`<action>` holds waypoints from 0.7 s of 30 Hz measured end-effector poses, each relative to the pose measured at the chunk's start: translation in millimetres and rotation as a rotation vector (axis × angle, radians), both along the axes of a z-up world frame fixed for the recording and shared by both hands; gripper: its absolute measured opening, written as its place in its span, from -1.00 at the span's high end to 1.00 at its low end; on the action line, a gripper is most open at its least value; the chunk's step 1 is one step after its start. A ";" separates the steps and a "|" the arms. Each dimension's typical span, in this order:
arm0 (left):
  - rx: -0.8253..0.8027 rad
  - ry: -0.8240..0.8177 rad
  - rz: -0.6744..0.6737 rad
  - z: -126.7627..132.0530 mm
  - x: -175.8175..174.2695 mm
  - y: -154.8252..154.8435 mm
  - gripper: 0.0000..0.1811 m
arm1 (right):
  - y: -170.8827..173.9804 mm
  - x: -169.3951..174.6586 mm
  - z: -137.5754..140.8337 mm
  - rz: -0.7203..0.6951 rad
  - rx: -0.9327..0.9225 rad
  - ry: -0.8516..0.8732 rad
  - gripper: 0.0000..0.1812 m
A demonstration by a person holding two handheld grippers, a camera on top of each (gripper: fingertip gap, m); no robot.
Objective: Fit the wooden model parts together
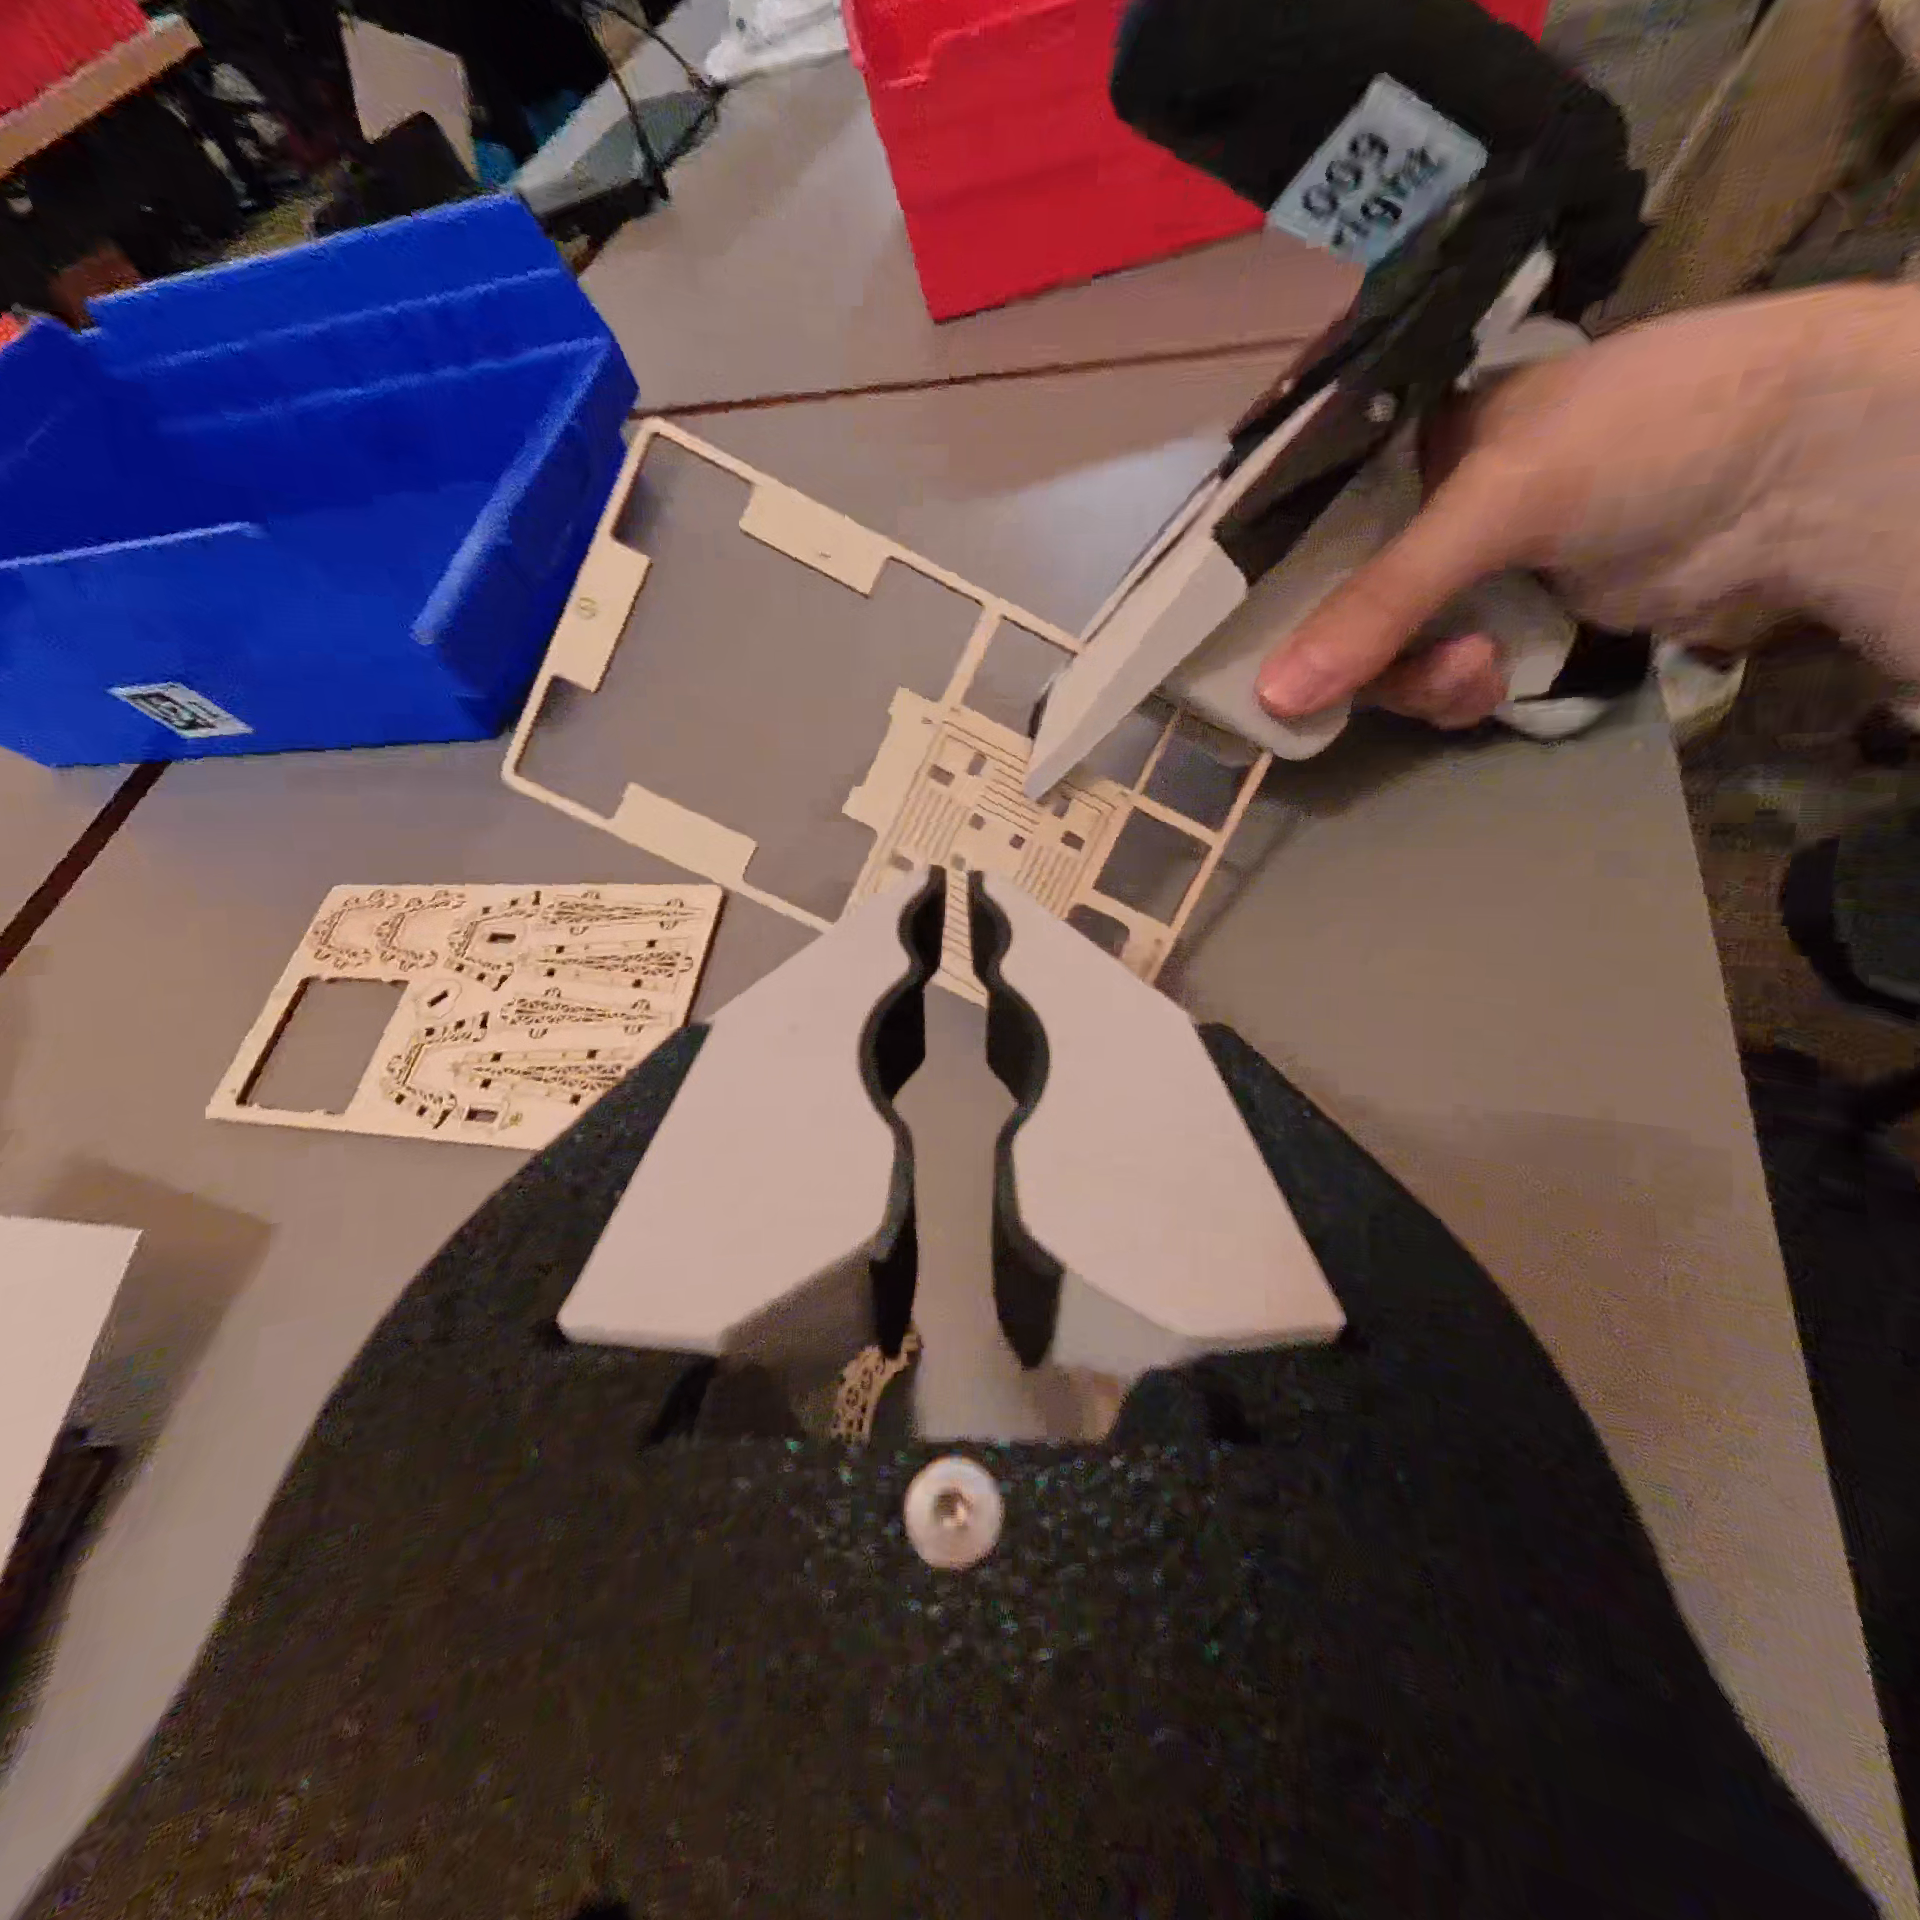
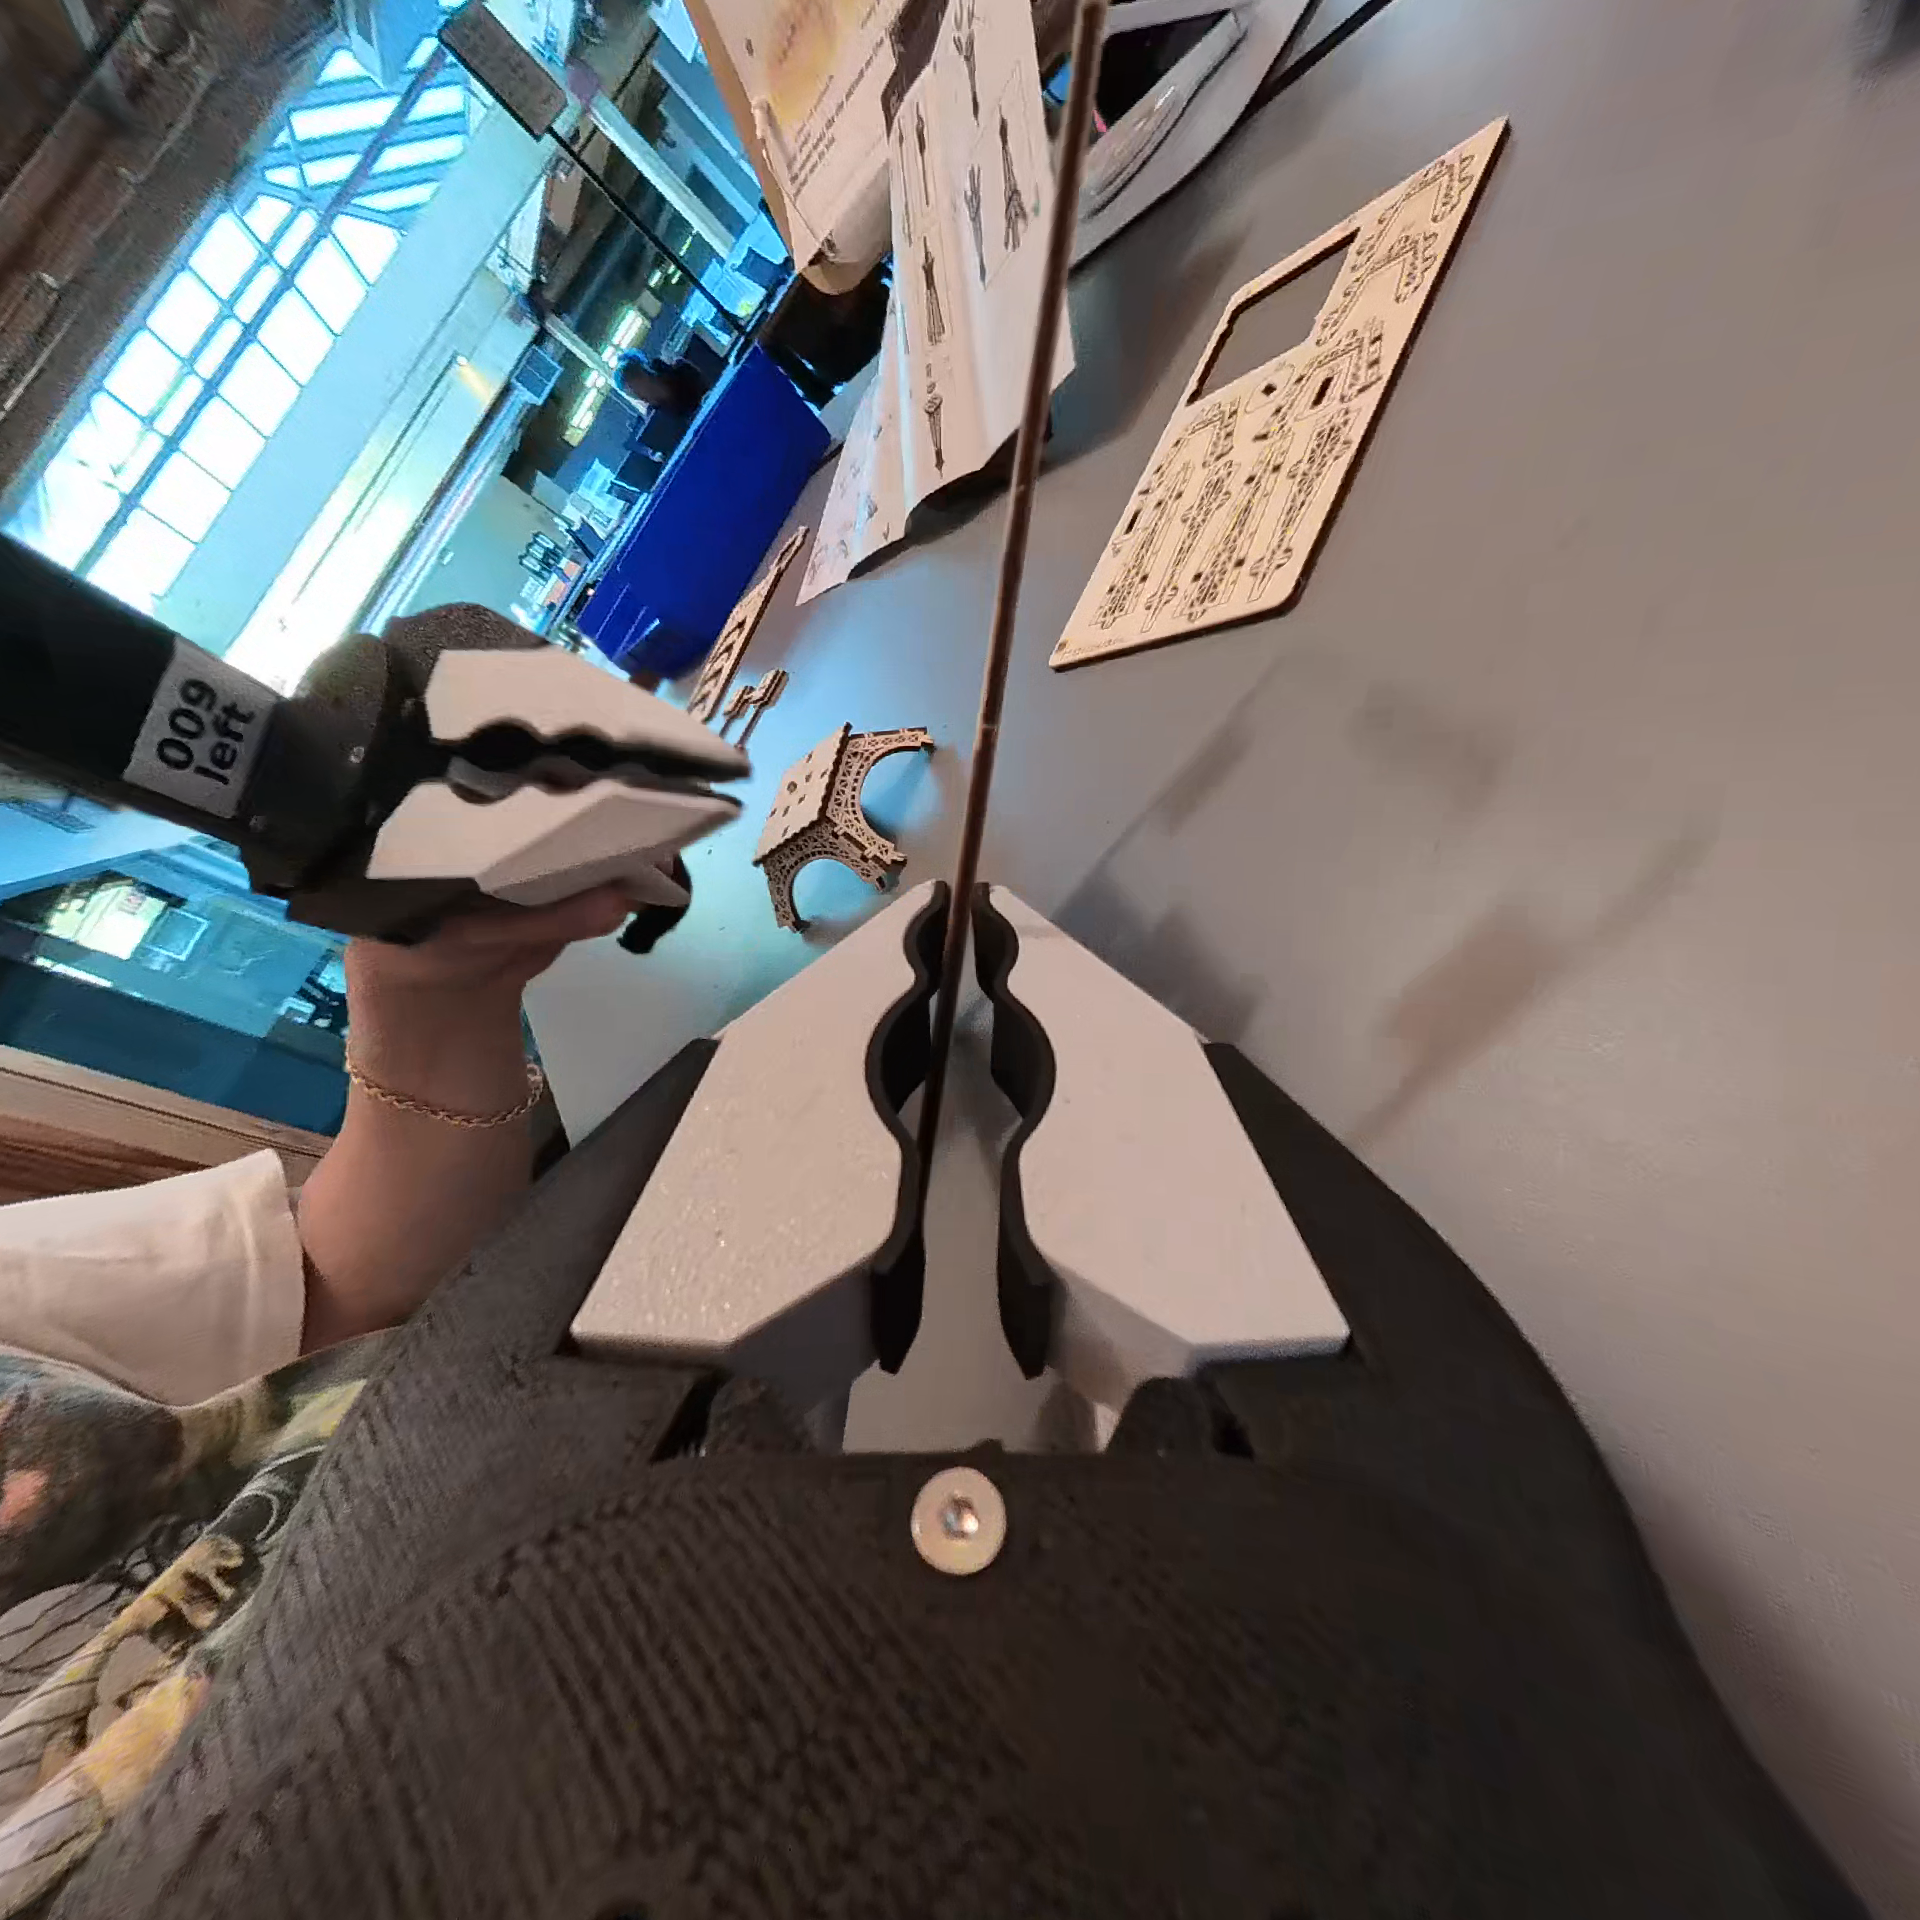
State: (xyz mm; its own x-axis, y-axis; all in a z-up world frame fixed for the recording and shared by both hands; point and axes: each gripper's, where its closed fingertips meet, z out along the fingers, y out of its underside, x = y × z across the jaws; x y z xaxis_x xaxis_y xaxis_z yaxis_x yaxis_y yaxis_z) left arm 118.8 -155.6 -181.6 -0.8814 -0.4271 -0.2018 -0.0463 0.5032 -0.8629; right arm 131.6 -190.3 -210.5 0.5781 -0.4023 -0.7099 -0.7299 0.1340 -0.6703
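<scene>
Centrally, right gripper (image 2: 961,899) clamped on thin wooden sheet (image 1: 597,634); left gripper (image 1: 956,883), mid-frame, fingertips slightly apart.

On the bench (image 1: 1455,1039) the large punched-out sheet (image 1: 582,665) lies flat, with the smaller parts sheet (image 1: 613,997) just beside it on the near left. A bin (image 1: 312,499) stands behind and to the left of both sheets; a second bin (image 1: 1018,177) stands farther back on the right. In the right wrist view the arched tower base (image 2: 831,821) stands on the bench, well apart from the parts sheet (image 2: 1278,416), with folded instruction pages (image 2: 956,260) behind them.
</scene>
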 end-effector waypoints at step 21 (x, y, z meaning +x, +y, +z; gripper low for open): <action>0.136 0.320 -0.102 -47.9 24.1 -24.2 0.32 | -10.2 -14.9 -4.6 0.077 0.002 0.046 0.98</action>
State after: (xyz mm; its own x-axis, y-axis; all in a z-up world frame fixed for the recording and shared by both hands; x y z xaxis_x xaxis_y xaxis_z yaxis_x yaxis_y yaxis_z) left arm 142.9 -179.9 -229.5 -0.9457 -0.3224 0.0426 -0.2475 0.6285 -0.7374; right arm 116.6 -200.5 -215.1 0.5741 -0.3565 -0.7371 -0.7681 0.0772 -0.6356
